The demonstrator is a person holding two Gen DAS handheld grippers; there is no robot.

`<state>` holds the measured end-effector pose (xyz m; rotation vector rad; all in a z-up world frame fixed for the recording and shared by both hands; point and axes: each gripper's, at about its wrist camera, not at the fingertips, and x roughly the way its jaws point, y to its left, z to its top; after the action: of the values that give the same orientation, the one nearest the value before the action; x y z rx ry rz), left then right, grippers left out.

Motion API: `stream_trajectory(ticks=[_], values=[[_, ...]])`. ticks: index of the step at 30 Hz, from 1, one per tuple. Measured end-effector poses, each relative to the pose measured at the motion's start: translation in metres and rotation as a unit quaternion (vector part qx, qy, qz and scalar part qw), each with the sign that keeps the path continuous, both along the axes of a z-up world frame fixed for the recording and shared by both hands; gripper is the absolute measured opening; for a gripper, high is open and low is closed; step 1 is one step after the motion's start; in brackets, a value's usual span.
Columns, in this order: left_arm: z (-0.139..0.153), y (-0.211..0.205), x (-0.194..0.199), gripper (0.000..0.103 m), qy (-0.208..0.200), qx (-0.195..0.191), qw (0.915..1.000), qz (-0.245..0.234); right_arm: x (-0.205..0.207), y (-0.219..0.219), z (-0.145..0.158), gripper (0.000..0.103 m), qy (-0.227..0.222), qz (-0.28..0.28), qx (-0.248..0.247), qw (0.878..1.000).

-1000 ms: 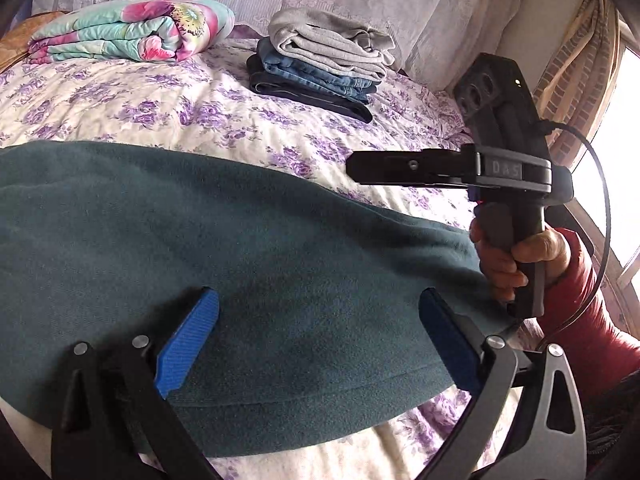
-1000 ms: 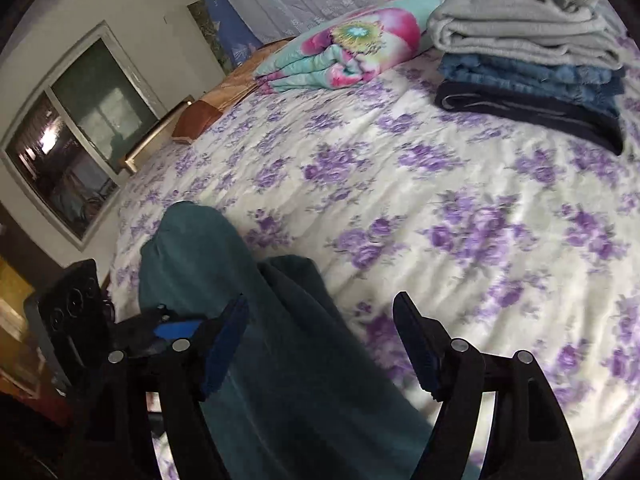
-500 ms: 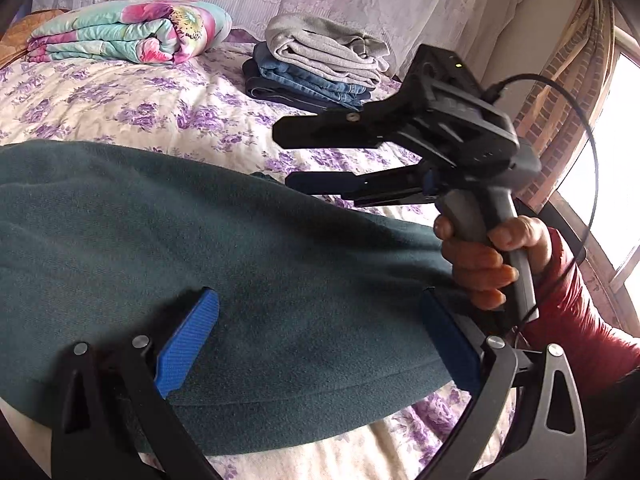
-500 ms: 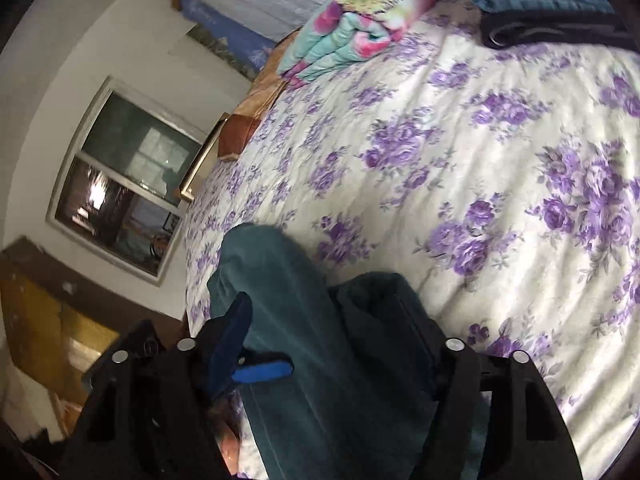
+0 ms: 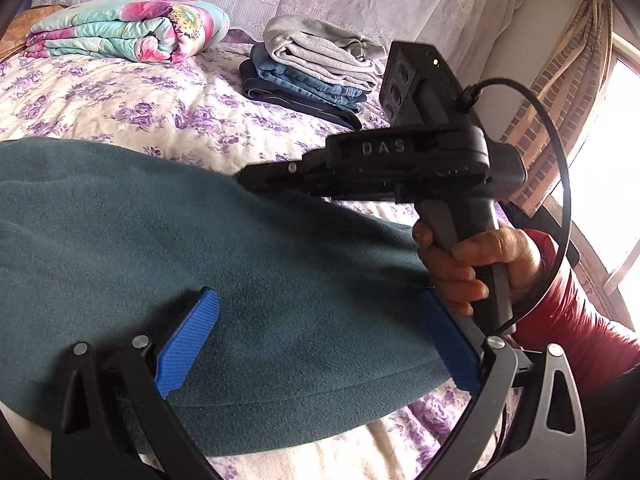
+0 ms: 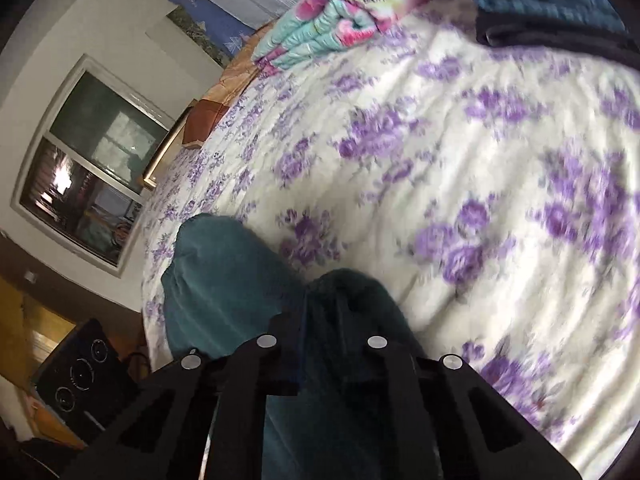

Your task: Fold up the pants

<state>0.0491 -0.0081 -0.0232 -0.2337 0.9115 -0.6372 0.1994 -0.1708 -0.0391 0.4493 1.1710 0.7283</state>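
Dark teal fleece pants [image 5: 224,264] lie across the flowered bed in the left wrist view. My left gripper [image 5: 320,344] is open, its blue pads [image 5: 186,348] spread over the pants near their front edge. The right gripper shows there as a black body [image 5: 400,168] held in a hand, reaching over the far edge of the pants. In the right wrist view my right gripper [image 6: 320,328] is shut on a raised fold of the teal pants [image 6: 224,280].
A stack of folded pants [image 5: 316,68] and a rolled floral quilt [image 5: 124,30] sit at the head of the bed. Flowered bedsheet [image 6: 460,152] spreads beyond the pants. A window [image 6: 88,168] is at the left, a curtain [image 5: 568,80] at the right.
My right gripper went from open to shut on the far edge of the pants and dropped lower. My left gripper stayed open and still.
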Motion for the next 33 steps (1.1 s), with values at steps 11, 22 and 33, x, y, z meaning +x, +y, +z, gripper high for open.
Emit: stream_trajectory(ticks=[11,22,33], values=[[0.0,-0.001,0.001,0.097,0.003,0.002,1.0,0.0,-0.008,-0.013,0.027,0.015,-0.096,-0.045,-0.084,0.991],[-0.001,-0.004,0.001,0.097,0.006,0.018,0.9998,0.005,-0.005,0.006,-0.01,0.005,-0.04,-0.04,-0.098,0.994],[0.0,-0.004,0.002,0.097,0.004,0.026,0.9996,0.011,-0.058,-0.02,-0.003,0.061,-0.05,-0.064,-0.126,0.989]])
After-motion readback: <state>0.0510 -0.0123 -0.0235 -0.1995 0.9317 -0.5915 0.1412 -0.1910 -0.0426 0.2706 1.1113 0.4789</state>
